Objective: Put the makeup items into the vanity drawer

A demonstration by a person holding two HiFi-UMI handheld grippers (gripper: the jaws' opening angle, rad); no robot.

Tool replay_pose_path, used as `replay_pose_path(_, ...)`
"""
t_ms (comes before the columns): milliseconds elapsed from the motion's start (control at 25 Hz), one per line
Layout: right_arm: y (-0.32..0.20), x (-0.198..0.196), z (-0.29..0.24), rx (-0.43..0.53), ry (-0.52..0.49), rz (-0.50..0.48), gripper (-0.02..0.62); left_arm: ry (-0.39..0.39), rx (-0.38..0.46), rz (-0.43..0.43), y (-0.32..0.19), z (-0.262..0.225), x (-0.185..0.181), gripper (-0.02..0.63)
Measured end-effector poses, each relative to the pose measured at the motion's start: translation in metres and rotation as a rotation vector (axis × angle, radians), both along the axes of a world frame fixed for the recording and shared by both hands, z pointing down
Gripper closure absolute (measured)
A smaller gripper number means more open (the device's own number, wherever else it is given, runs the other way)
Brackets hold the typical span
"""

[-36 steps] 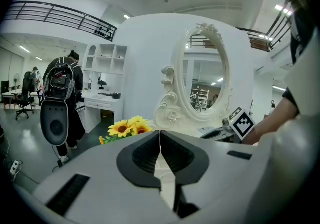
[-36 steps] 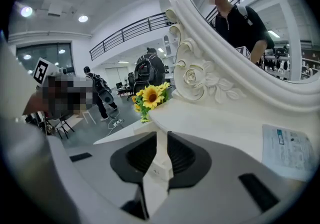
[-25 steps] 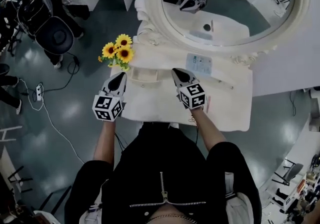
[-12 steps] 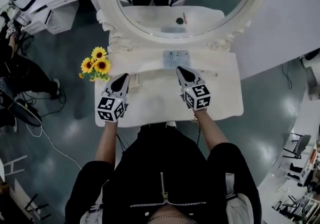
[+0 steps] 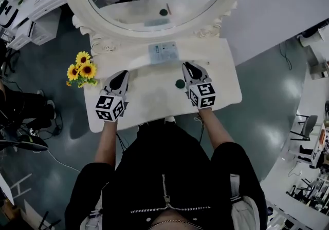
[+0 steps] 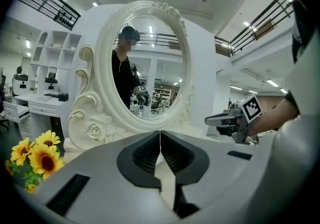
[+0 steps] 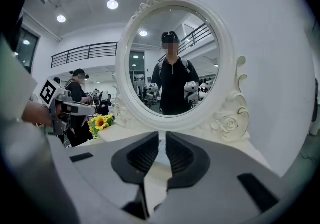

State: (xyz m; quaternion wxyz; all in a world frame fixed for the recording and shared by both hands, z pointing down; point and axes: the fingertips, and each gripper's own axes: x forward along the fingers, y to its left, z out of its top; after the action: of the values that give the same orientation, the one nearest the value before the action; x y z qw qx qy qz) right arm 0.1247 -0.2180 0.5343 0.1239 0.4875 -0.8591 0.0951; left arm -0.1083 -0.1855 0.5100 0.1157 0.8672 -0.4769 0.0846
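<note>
— While both tools hang over the vanity top (image 5: pixel 149 103), which step is it?
— Reaching, I think. The left gripper (image 5: pixel 122 75) is closed, empty; the right gripper (image 5: pixel 187 65) has just been opening to a narrow slit, nothing inside. A small dark round item (image 5: pixel 180 83) lies just beside it, a flat packet (image 5: pixel 163 52) near the mirror (image 5: pixel 144 8).
— Next?
— Open wider, descend on the round item. Packet print is unreadable.

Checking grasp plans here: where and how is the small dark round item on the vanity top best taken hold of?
Probably across its round edge, coming straight down from above: the small dark round item looks low and flat on the vanity top, so no side offers a handle.
</note>
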Motion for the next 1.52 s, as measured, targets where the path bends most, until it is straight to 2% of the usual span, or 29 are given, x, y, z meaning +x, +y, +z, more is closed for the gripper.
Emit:
replay_pose_path(160, 0.007, 0.01, 0.015, -0.031, 0.033, -0.014, 0.483, 0.003, -0.024, 0.003, 0.004, 0.011, 0.007, 0.584)
replay_pose_path(320, 0.011, 0.008, 0.041, -0.075, 0.126, -0.069, 0.408, 0.0, -0.039, -0.007, 0.007, 0.016, 0.003, 0.584)
replay_pose_path(640, 0.034, 0.001, 0.126, -0.264, 0.35, -0.281, 0.383, -0.013, -0.068, -0.058, 0.018, 0.025, -0.014, 0.584)
replay_pose_path(840, 0.043, 0.011, 0.175, -0.342, 0.495, -0.412, 0.377, -0.018, -0.076, -0.109, 0.026, 0.026, -0.028, 0.584)
replay_pose_path(960, 0.046, 0.017, 0.194, -0.383, 0.544, -0.458, 0.374, -0.024, -0.085, -0.145, 0.034, 0.027, -0.037, 0.584)
replay_pose_path(1280, 0.043, 0.025, 0.228, -0.403, 0.733, -0.635, 0.37, -0.047, -0.112, -0.241, 0.057, 0.031, -0.058, 0.584)
replay_pose_path(1520, 0.044, 0.018, 0.236, -0.386, 0.801, -0.766, 0.376, -0.05, -0.114, -0.286, 0.067, 0.03, -0.064, 0.584)
